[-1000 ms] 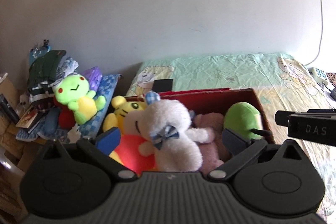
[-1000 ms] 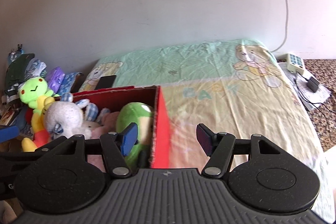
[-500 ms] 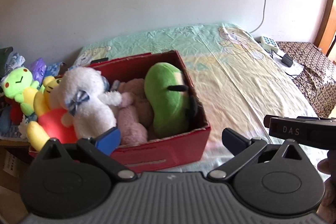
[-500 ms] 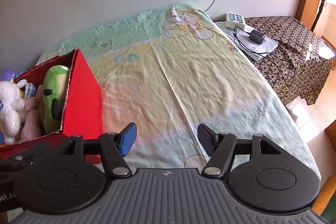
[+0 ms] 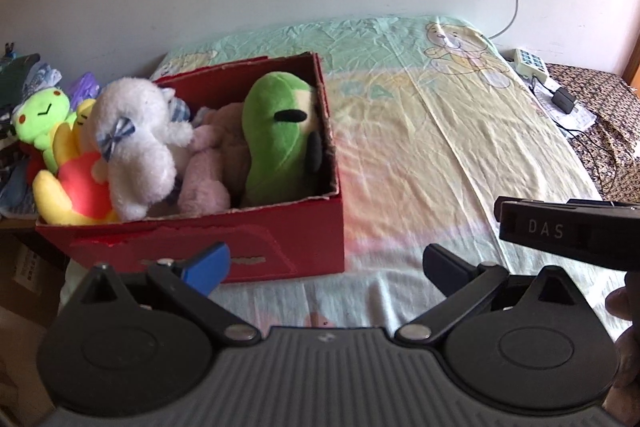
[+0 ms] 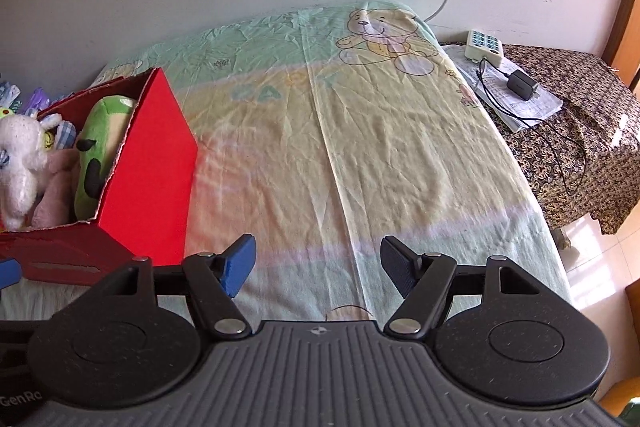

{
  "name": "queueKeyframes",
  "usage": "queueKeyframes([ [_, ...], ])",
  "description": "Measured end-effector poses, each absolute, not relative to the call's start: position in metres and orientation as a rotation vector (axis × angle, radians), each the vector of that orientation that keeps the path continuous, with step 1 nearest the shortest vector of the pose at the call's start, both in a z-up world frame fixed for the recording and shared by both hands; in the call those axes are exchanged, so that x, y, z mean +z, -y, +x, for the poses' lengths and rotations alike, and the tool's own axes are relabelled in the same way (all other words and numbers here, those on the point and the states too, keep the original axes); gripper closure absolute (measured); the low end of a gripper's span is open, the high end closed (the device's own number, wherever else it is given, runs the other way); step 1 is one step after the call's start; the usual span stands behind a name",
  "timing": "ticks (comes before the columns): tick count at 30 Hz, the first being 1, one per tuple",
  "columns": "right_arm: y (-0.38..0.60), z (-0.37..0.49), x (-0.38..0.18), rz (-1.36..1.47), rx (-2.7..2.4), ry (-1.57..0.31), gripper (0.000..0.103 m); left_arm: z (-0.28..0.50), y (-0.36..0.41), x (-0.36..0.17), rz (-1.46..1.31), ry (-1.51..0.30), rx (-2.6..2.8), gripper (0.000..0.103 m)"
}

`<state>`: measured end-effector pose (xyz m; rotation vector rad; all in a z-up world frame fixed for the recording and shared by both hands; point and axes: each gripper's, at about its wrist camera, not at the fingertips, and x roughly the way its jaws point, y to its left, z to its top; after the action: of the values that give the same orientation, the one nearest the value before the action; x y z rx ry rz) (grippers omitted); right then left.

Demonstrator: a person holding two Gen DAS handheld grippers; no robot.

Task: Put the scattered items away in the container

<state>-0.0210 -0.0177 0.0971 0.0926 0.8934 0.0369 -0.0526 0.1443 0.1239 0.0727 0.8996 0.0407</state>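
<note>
A red cardboard box [image 5: 280,243] [image 6: 152,163] sits on the left part of the bed, packed with plush toys: a green one [image 5: 280,135] [image 6: 96,147], a white one with a checked bow [image 5: 132,143] [image 6: 20,159], a pink one [image 5: 208,171] and a yellow one in a red shirt [image 5: 76,187]. My left gripper [image 5: 324,265] stands open and empty just in front of the box's near wall. My right gripper [image 6: 316,261] hovers over bare sheet to the right of the box, its jaws opening with nothing between them.
A light green plush [image 5: 40,115] and piled clothes lie beyond the box's left end. The bear-print bedsheet [image 6: 360,147] stretches right. A patterned side table [image 6: 580,139] holds a power strip [image 6: 484,45], a charger and papers. The right gripper's body [image 5: 568,231] shows in the left wrist view.
Both views have swung from looking across at the box and wall to looking down from nearer the bed's foot. The box now lies left of both grippers. The right jaws have widened slightly.
</note>
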Motion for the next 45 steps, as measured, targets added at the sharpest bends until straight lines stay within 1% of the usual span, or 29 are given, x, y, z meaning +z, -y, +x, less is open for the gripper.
queueKeyframes([
  [11,-0.022,-0.019,0.091,0.014,0.200,-0.910,0.028,-0.063,-0.170,0.104,0.002,-0.966,0.223,0.000],
  [23,-0.078,-0.023,0.093,-0.010,0.210,-0.923,0.025,-0.059,-0.226,0.100,-0.010,-1.004,0.249,0.000],
  [33,-0.129,-0.032,0.096,0.013,0.218,-0.928,0.025,-0.057,-0.281,0.093,-0.008,-1.033,0.228,0.000],
  [45,-0.163,-0.036,0.100,0.080,0.189,-0.925,0.024,-0.052,-0.321,0.093,0.030,-1.021,0.191,0.000],
])
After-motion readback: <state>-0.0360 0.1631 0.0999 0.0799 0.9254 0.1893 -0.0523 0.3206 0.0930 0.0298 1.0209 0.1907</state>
